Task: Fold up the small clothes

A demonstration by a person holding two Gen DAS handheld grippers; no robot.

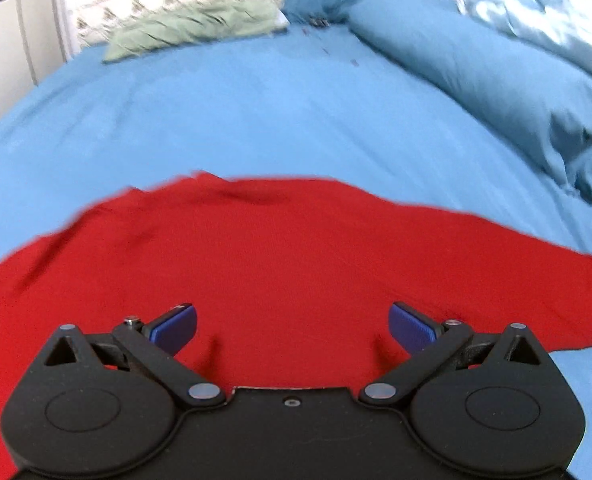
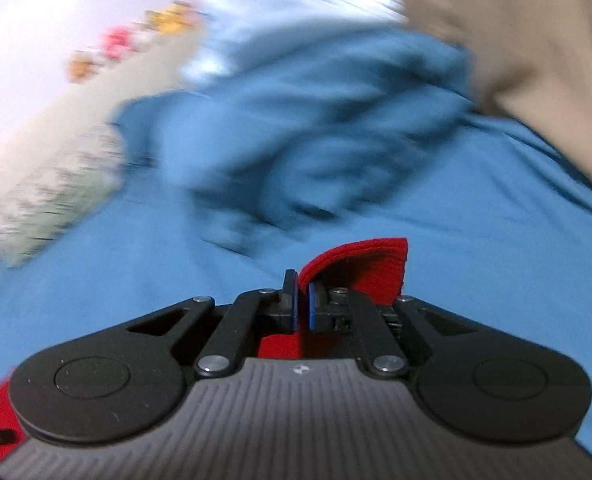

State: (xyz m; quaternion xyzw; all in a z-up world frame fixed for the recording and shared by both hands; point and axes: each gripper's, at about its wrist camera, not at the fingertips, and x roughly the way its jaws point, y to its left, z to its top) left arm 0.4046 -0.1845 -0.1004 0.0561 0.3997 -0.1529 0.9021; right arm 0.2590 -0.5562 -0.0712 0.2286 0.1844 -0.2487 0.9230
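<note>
A red garment (image 1: 296, 256) lies spread flat on the blue bed sheet (image 1: 216, 120). My left gripper (image 1: 292, 326) is open, its blue pads (image 1: 174, 326) wide apart just above the near part of the red cloth. My right gripper (image 2: 302, 304) is shut on an edge of the red garment (image 2: 363, 272), which curls up between and beside the pads. The right wrist view is motion-blurred.
A rolled blue duvet (image 1: 495, 92) and pale blue bedding (image 1: 535, 12) lie at the right. A green patterned pillow (image 1: 192, 28) lies at the bed's far end. A beige cover (image 2: 535, 60) shows at the upper right in the right wrist view.
</note>
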